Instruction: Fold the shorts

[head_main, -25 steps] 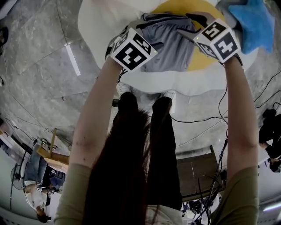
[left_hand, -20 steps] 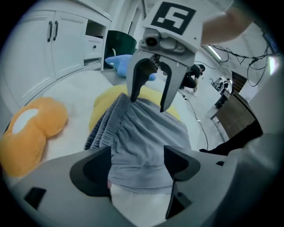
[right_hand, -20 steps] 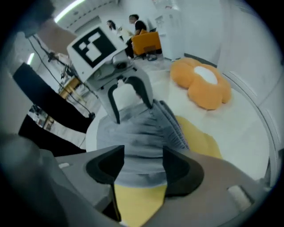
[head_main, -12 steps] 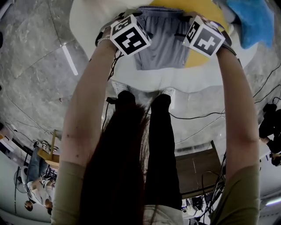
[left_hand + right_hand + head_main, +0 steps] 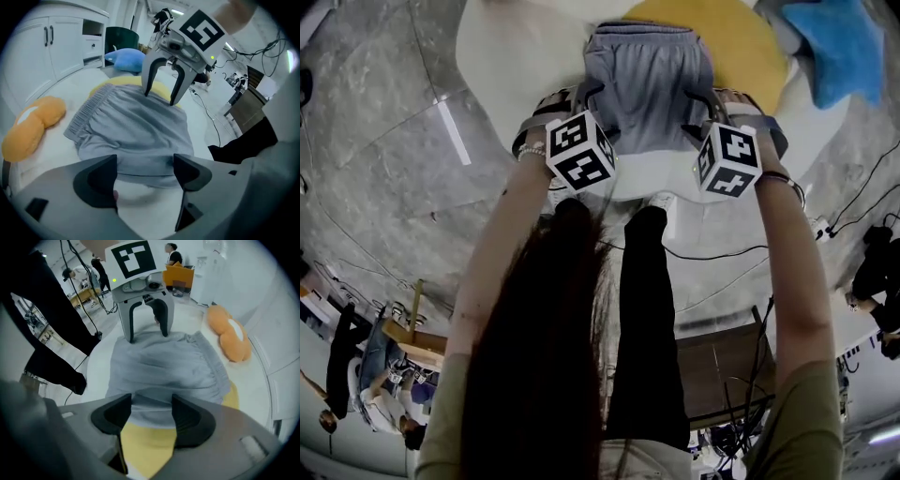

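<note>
**While the shorts lie flat, both grippers stand open at their sides**

Although both grippers are held low over the cloth, nothing is clamped by either. The grey shorts (image 5: 649, 80) are spread at the upper centre of the head view, with the gathered waistband toward the top edge of the frame. They are laid partly on the white table (image 5: 516, 56) and partly on a yellow round mat (image 5: 741, 37) to the right.

The left gripper (image 5: 144, 171) is seen in its own view with the jaws well apart – the near edge of the shorts and a strip of bare table are framed between them, and no cloth is pinched. The right gripper (image 5: 151, 411) is likewise shown with its jaws spread; between them the shorts' edge and the yellow mat are visible, unpressed.

Each gripper is caught in the other's view, pointed down at the far side of the shorts – its fingers at the cloth, though contact cannot be judged.

An orange plush toy (image 5: 33, 124) is seen at the left of the left gripper view, apart from the waistband. A blue plush toy (image 5: 844, 42) is placed at the upper right of the head view.
</note>
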Tool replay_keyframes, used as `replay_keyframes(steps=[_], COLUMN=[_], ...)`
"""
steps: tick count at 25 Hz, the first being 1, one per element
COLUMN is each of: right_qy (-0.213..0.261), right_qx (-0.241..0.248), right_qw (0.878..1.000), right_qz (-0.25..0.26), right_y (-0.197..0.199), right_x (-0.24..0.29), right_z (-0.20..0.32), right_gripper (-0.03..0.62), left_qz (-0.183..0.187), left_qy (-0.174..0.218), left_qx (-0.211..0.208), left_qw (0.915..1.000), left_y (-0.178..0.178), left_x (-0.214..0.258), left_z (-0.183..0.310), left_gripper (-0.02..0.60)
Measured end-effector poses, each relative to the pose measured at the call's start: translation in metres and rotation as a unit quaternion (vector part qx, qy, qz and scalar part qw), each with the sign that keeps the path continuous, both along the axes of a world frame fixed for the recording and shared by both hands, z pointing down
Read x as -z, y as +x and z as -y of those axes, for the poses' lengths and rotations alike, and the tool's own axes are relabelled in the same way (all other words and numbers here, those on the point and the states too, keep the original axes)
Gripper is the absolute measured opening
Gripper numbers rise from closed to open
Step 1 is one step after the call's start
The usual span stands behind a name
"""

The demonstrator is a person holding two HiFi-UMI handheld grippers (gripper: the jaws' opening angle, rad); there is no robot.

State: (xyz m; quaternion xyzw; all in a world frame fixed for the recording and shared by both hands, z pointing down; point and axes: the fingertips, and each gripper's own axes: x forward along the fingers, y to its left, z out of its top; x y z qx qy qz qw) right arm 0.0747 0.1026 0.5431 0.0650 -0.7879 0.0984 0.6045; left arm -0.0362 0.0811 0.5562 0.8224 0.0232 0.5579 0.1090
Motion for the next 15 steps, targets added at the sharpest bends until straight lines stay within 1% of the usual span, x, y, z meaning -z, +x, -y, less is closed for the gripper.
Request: replay_keyframes(steps=[2, 4, 7, 9, 10, 12, 14, 15], right_qy=[-0.005, -0.007, -0.012, -0.02, -0.022, -0.014, 0.014, 0.033], right_qx=[-0.012, -0.014, -0.004, -0.019, -0.037, -0.09, -0.147, -0.173], right_qw=[1.0, 1.0, 1.0, 0.999, 0.999, 0.995, 0.983, 0.975], right_qz=[-0.015, -0.02, -0.029, -0.025, -0.012, 0.038, 0.105, 0.135], right_y=[0.012, 0.018, 0.02, 0.016, 0.012, 0.002, -0.009, -0.013], right_x=[-0.011, -0.018, -0.023, -0.021, -0.015, 0.009, 0.047, 0.069], right_z=[-0.003, -0.003, -0.004, -0.001, 0.002, 0.011, 0.019, 0.023], right_gripper=[0.262, 0.262, 0.262, 0.262, 0.262, 0.262, 0.262, 0.262], left_qz=[0.009, 0.014, 0.022, 0.026, 0.024, 0.003, -0.034, -0.056], left_qy=[-0.003, -0.006, -0.014, -0.022, -0.027, -0.031, -0.024, -0.017], left_qx=[0.001, 0.003, 0.0, 0.011, 0.027, 0.079, 0.143, 0.178], left_qw=[1.0, 0.9999, 0.9997, 0.9994, 0.999, 0.9964, 0.9888, 0.9823], left_y=[-0.001, -0.003, -0.004, -0.005, -0.004, -0.001, 0.001, 0.002], left_x=[-0.01, -0.014, -0.017, -0.015, -0.011, 0.008, 0.037, 0.054], left_z=[-0.001, 0.001, 0.002, 0.004, 0.007, 0.016, 0.027, 0.034], left_gripper=[0.362, 0.362, 0.362, 0.362, 0.362, 0.362, 0.362, 0.362])
